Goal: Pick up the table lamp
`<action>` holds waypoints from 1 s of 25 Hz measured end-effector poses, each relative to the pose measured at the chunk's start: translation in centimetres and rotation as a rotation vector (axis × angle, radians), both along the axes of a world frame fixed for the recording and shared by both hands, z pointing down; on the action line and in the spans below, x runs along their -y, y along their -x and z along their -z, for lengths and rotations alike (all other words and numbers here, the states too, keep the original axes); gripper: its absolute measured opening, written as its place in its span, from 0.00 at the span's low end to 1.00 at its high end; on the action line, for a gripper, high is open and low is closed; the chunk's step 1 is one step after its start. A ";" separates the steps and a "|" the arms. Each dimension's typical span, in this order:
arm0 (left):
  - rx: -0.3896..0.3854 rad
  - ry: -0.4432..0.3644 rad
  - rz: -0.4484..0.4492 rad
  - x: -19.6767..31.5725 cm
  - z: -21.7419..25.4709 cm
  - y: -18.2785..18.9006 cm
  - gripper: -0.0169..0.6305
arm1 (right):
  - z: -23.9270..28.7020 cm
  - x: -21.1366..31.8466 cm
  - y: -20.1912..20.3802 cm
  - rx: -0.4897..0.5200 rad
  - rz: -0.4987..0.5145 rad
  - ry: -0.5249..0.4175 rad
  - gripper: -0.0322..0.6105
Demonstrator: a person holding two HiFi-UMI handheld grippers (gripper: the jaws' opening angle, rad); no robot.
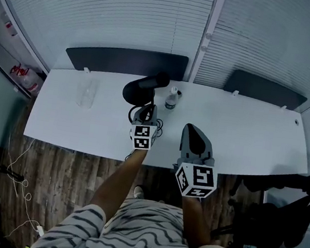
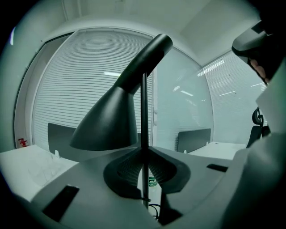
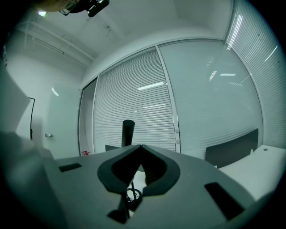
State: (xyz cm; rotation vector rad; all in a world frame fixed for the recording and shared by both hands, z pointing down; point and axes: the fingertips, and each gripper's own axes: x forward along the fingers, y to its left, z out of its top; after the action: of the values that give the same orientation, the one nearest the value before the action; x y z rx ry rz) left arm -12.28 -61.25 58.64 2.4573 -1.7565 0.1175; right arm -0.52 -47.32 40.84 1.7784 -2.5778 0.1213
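A black table lamp with a cone shade stands at the back middle of the white table. In the left gripper view its shade looms at upper left, and its thin stem runs down between the jaws. My left gripper is shut on that stem, just in front of the shade. My right gripper hovers over the table's front part, to the right of the lamp, shut with nothing in it. The right gripper view shows the lamp's top end ahead.
A small water bottle stands just right of the lamp. A clear plastic item lies at the table's left. The lamp's cable coils near the base. Dark panels and blinds back the table; a black chair stands at the right.
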 end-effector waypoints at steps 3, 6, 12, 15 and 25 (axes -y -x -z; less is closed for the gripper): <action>0.002 -0.003 0.000 0.0 0.1 0.0 0.08 | -0.5 0.1 -0.2 -0.003 -0.004 0.012 0.07; 0.010 0.002 0.005 0.1 0.0 0.2 0.08 | -0.9 0.2 -0.5 -0.008 -0.013 0.022 0.07; 0.028 0.041 0.004 0.1 0.0 0.6 0.08 | -1.8 0.7 -0.9 -0.039 -0.035 0.030 0.07; 0.010 0.057 0.018 0.5 0.7 1.2 0.08 | -2.0 1.0 -0.9 -0.043 -0.035 0.032 0.07; -0.037 0.030 0.026 -0.1 6.1 2.0 0.09 | -1.5 1.6 0.1 -0.037 -0.008 0.015 0.07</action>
State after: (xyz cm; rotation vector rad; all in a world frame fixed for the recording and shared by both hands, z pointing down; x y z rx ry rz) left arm -14.26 -61.18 52.49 2.3993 -1.7580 0.0946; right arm -0.65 -48.88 42.34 1.7695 -2.5377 0.1062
